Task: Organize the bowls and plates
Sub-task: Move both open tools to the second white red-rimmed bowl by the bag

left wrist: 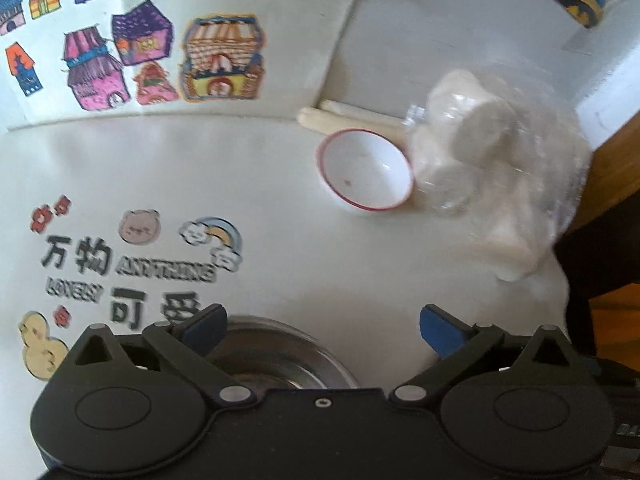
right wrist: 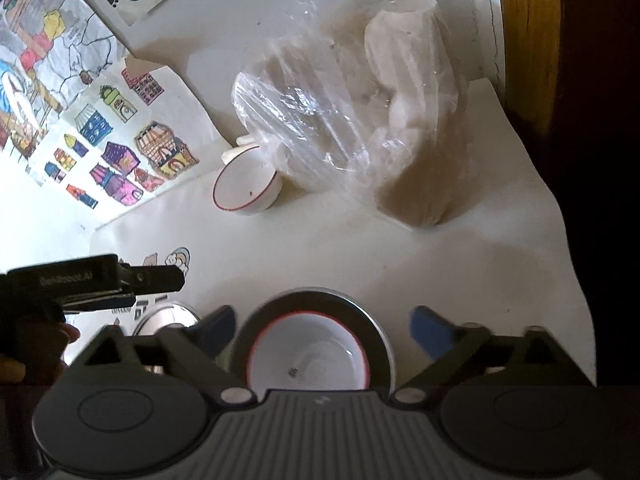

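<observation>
In the right wrist view a white bowl with a red rim [right wrist: 308, 356] sits inside a metal dish [right wrist: 320, 298], right below my open right gripper [right wrist: 324, 326]; its blue pads stand wide on either side and touch nothing. A second metal dish [right wrist: 168, 316] lies to the left, under my left gripper [right wrist: 176, 278]. In the left wrist view that metal dish [left wrist: 280, 354] lies beneath my open left gripper [left wrist: 322, 328], which holds nothing. Another white red-rimmed bowl [left wrist: 366, 170] [right wrist: 246, 192] stands farther off on the table.
A clear plastic bag of white rolls [left wrist: 492, 168] [right wrist: 352, 120] leans against the far bowl. Pale wooden sticks [left wrist: 332, 116] lie behind that bowl. Coloured drawings of houses [left wrist: 160, 52] [right wrist: 120, 152] cover the far left. The table's edge [right wrist: 572, 248] drops off at the right.
</observation>
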`<state>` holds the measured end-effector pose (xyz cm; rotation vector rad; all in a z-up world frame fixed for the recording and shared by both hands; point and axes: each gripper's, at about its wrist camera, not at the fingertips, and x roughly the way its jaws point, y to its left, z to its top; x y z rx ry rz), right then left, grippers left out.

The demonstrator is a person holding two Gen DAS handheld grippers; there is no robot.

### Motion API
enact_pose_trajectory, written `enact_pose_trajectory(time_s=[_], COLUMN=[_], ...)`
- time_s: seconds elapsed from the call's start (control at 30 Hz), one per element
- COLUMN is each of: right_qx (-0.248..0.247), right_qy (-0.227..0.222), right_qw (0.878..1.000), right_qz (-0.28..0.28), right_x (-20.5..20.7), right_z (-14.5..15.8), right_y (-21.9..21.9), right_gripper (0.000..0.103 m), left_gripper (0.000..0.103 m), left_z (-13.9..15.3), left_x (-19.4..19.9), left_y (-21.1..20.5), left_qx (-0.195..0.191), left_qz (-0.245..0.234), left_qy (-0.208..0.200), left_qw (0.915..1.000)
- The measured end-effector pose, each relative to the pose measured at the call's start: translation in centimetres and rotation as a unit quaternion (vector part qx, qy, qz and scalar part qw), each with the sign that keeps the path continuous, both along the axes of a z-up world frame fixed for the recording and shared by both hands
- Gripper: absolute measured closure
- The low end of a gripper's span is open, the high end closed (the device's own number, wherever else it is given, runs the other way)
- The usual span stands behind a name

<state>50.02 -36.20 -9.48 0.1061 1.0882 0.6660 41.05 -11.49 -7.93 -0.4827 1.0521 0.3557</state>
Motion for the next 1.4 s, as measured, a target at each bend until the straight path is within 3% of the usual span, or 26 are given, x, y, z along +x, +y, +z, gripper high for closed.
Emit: enact_pose_trajectory(time_s=[0.33,0.6,0.8,1.27,1.4], right_qx=[-0.009,-0.023,-0.016,-0.016,-0.013], right_qy=[-0.011,-0.003,-0.011,0.002,0.005], right_qw=[1.0,0.999,0.999,0.996,0.996], right_qz=[-0.024,-0.032,-0.036,-0.088,-0.09], right_x=[0.0,0.7,1.8,5.4,6.0], right_z=[-0.3,-0.9,-0.5,-2.5,-2.9], right_y=[2.5,5.4,7.5,9.5,10.2], right_gripper=[0.0,0.0,0.0,0.0,0.008], left_gripper=[0.001,0.001,0.001,0.001,0.001], left_z=[-0.2,-0.4,-0.4,-3.0,-3.5], left_x=[0.3,1.4,4.1,10.8,11.9], left_y=[4.5,7.4,9.0,9.9,10.1], left_qx=[0.014,-0.01,-0.01,0.026,0.025], left_qz=[0.023,0.032,0.012,-0.1,-0.116], left_qy=[-0.019,-0.014,-0.021,0.002,0.01], left_qw=[0.9995,0.9994,0.9997,0.9946,0.9929])
